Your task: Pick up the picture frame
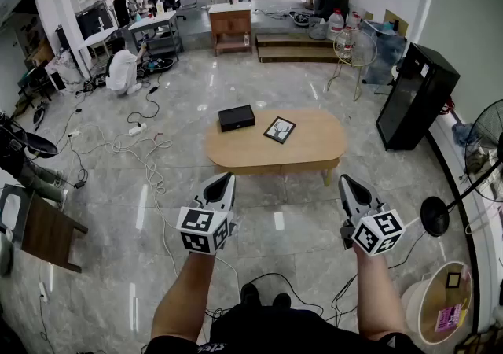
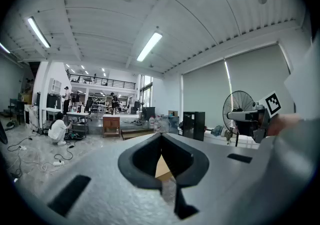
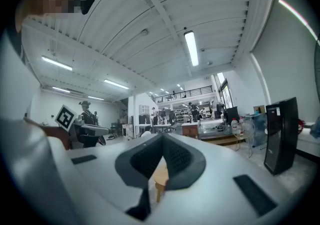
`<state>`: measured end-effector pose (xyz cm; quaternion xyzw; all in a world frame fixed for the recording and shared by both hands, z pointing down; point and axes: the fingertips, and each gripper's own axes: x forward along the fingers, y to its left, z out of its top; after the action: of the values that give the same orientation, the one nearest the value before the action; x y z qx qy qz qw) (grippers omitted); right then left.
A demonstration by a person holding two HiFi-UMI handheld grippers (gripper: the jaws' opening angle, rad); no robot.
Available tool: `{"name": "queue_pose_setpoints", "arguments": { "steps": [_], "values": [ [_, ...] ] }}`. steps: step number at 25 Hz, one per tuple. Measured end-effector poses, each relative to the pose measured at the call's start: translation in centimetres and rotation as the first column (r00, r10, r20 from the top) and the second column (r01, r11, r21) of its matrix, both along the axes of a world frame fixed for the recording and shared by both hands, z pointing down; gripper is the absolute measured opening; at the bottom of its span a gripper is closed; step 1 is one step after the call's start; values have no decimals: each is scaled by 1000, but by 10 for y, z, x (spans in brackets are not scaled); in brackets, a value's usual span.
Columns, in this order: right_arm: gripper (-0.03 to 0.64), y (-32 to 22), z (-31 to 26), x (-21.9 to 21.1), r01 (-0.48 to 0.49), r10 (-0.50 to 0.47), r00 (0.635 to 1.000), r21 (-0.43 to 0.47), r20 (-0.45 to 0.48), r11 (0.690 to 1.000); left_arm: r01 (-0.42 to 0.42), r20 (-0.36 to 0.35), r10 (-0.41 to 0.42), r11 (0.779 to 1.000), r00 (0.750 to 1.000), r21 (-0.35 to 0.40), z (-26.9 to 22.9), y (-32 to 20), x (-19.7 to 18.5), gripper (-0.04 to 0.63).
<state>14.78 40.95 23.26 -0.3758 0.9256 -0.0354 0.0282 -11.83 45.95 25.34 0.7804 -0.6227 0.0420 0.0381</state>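
A black picture frame with a white mat lies flat on the oval wooden coffee table, right of the middle. My left gripper and right gripper are held side by side over the floor, well short of the table's near edge, both pointing towards it. Both have their jaws together and hold nothing. In the left gripper view the shut jaws let only a sliver of the table show between them. The right gripper view shows the same: shut jaws and a bit of the table.
A black box sits on the table left of the frame. A black cabinet stands at the right, with fans around it. Cables trail over the floor at the left. A wooden stool is at the near left and a bucket at the near right.
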Motion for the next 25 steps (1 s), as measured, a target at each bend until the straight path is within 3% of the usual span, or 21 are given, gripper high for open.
{"name": "queue_pose_setpoints", "arguments": {
  "steps": [15, 25],
  "values": [
    [5, 13, 6, 26, 37, -37, 999, 6, -17, 999, 6, 23, -6, 1000, 1000, -23, 8, 7, 43, 9],
    [6, 20, 15, 47, 62, -63, 998, -27, -25, 998, 37, -22, -37, 999, 999, -14, 10, 15, 52, 9]
  ]
}}
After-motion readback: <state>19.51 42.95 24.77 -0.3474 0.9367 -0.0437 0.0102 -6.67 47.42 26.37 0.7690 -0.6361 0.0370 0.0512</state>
